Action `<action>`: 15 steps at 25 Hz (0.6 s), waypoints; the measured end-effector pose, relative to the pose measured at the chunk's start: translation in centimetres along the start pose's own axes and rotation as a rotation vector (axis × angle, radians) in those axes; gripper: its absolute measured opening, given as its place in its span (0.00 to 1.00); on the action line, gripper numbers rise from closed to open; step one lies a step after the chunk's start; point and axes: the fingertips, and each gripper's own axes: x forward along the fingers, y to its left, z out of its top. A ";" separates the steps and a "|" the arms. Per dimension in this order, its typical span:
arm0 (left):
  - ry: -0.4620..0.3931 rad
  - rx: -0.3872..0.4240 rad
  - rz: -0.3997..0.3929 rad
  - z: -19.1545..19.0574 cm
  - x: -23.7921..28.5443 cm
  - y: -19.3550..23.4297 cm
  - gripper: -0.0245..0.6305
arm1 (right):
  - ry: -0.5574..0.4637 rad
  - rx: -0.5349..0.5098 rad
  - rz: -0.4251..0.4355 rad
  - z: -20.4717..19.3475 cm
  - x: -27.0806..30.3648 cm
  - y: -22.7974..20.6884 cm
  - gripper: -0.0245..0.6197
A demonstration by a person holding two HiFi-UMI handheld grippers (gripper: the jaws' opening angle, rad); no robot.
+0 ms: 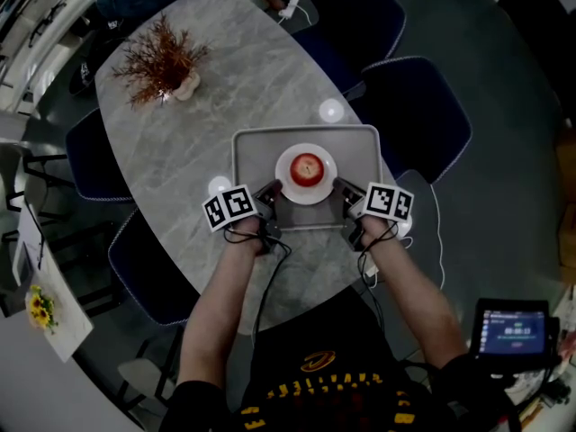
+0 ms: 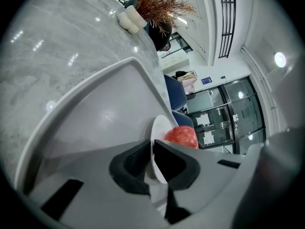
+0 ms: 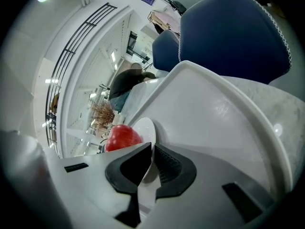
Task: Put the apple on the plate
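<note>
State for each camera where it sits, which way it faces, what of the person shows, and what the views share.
Head view: on the head, steeply down at table, tray, plate and apple; forearms, left tongs and right tongs show.
Left gripper view: on the left tongs, along its jaws, shut on the plate's rim.
Right gripper view: on the right tongs, along its jaws, shut on the opposite rim.
Shared: all three show apple, plate, tray.

You've got a grey tray [image 1: 256, 156] on the marble table [image 1: 243, 70]; dried plant [image 1: 160, 61] well beyond it, blue chairs [image 1: 418, 120] to its right.
</note>
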 end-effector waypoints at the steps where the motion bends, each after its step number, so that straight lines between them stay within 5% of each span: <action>1: 0.001 0.002 0.001 0.0 0.0 0.0 0.07 | 0.000 -0.003 -0.002 0.0 0.0 0.0 0.08; 11: 0.020 0.017 0.033 -0.3 -0.1 0.8 0.07 | 0.000 -0.005 -0.026 -0.5 0.3 -0.1 0.08; 15: 0.026 0.100 0.069 -0.2 0.1 0.7 0.07 | 0.010 -0.053 -0.045 -0.3 0.4 -0.2 0.08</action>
